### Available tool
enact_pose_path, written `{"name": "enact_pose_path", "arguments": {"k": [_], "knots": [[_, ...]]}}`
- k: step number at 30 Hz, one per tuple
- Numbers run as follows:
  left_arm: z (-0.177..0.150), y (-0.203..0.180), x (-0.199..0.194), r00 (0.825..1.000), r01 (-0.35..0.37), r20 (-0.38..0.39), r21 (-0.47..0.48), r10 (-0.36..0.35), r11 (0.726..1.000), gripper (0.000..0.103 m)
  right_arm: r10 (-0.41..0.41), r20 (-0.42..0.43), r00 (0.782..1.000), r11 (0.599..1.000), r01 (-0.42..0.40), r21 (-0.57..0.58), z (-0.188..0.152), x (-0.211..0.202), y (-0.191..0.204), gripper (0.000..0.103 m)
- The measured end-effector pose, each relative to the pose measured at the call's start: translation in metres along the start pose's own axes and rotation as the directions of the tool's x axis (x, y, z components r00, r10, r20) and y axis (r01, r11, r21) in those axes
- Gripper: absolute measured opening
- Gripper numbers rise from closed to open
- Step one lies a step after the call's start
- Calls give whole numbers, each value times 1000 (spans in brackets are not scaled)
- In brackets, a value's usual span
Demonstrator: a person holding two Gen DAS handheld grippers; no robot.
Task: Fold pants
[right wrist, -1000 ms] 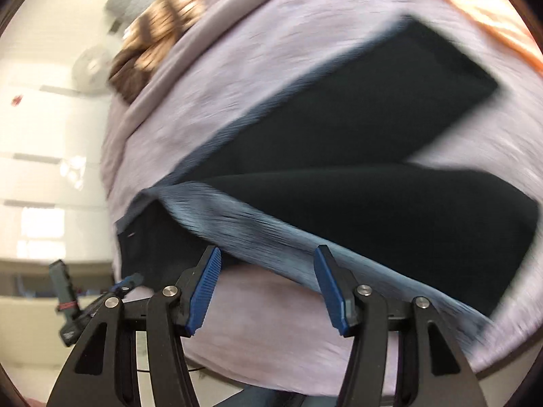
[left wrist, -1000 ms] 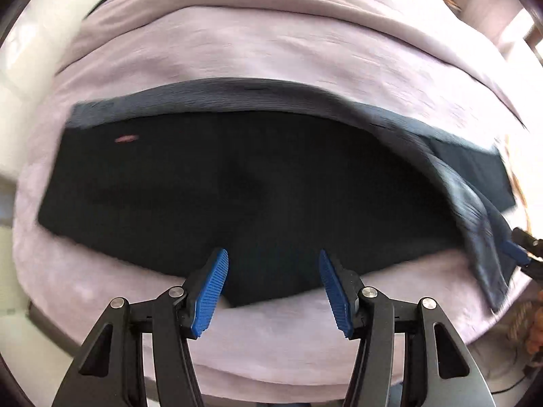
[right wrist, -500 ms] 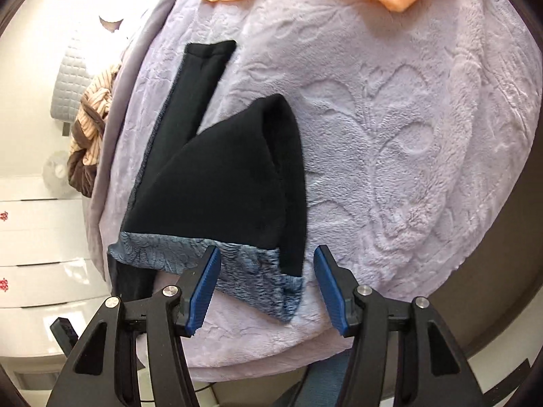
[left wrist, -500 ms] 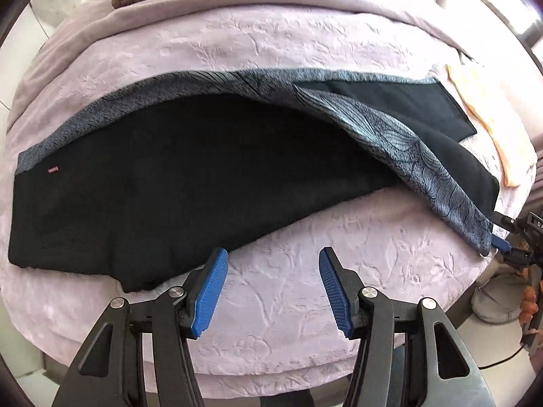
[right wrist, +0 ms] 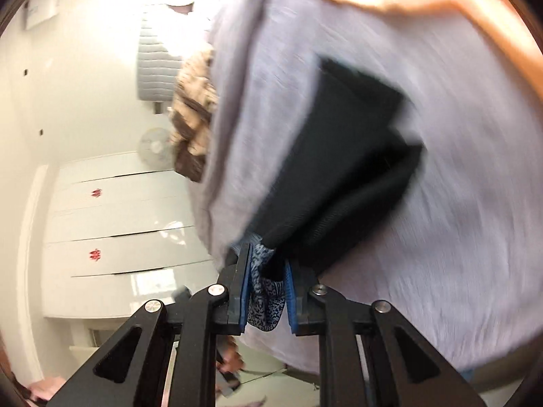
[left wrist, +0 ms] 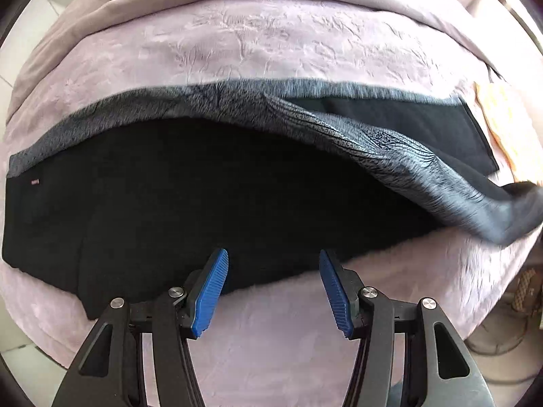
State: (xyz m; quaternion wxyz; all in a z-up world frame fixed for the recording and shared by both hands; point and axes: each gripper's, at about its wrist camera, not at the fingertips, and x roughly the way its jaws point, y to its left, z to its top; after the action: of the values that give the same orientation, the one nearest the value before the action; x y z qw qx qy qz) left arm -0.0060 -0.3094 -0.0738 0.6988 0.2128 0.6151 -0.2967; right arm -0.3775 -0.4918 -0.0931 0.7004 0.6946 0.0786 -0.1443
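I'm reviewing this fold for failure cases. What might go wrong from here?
The right gripper pinches only a small patterned corner of the pants, so the fabric may slip out mid-fold. The left gripper hangs open, pinning nothing, so the whole garment may drag across the blanket.

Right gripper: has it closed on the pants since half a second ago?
Yes. The right gripper was open short of the hem; now it is shut on the pants, with patterned fabric pinched between its pads above the blanket.

You will find no readable text: the pants (left wrist: 169, 203) tag (left wrist: 35, 181) and red cabinet (right wrist: 129, 224) marks (right wrist: 95, 254) are illegible.
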Motion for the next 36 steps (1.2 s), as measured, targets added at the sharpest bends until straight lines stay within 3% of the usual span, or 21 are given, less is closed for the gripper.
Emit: {"name": "enact_pose_path", "arguments": {"k": [3,5,7,10,11,13,14,17,21,22,23,27,30,31,33,34,36], "knots": [[23,-6,1,999,-27,25,-30,28,999,57,-26,5,1000,1000,26,-6,54,14,8,19],[38,-8,3,998,-34,43,-57,36,998,57,-99,-8,995,995,100,8,88,33,3,24],[54,-11,9,997,-49,50,-70,53,996,57,-217,-62,974,976,218,3,113,58,-5,28],[71,-14,18,994,-87,55,-74,91,993,57,-305,-59,951,950,300,-84,117,68,7,34],[72,-13,18,994,-86,58,-83,91,993,57,-317,-41,948,944,310,-114,112,65,13,41],[74,-9,18,994,-87,59,-103,93,991,57,-382,33,924,908,382,-174,99,52,23,56],[73,-9,20,994,-91,57,-108,97,990,57,-417,85,905,882,425,-205,92,43,27,57],[74,-6,25,993,-102,40,-117,107,988,57,-486,127,865,826,501,-259,84,31,27,57],[77,-8,34,993,-108,27,-116,112,987,57,-596,91,798,734,588,-342,100,49,13,56],[79,-10,36,993,-110,34,-113,115,987,57,-602,56,796,742,584,-327,104,56,6,31],[81,-12,38,992,-121,34,-108,125,987,57,-591,8,807,768,565,-302,104,60,-1,17],[89,-15,33,991,-107,67,-114,115,988,57,-584,24,812,752,551,-362,99,53,10,16],[93,-11,39,983,-154,89,-105,163,983,57,-655,30,755,689,613,-387,102,52,-1,14],[97,-9,46,982,-169,65,-108,176,980,57,-658,15,753,692,612,-383,103,53,-7,14],[96,1,60,984,-166,39,-127,172,978,68,-656,3,755,703,611,-364,106,55,-12,14],[96,3,60,981,-182,46,-129,189,975,77,-657,13,754,703,618,-353,106,53,-11,18],[96,8,56,978,-201,34,-128,207,971,78,-667,41,744,698,643,-316,103,44,-7,35]]}}
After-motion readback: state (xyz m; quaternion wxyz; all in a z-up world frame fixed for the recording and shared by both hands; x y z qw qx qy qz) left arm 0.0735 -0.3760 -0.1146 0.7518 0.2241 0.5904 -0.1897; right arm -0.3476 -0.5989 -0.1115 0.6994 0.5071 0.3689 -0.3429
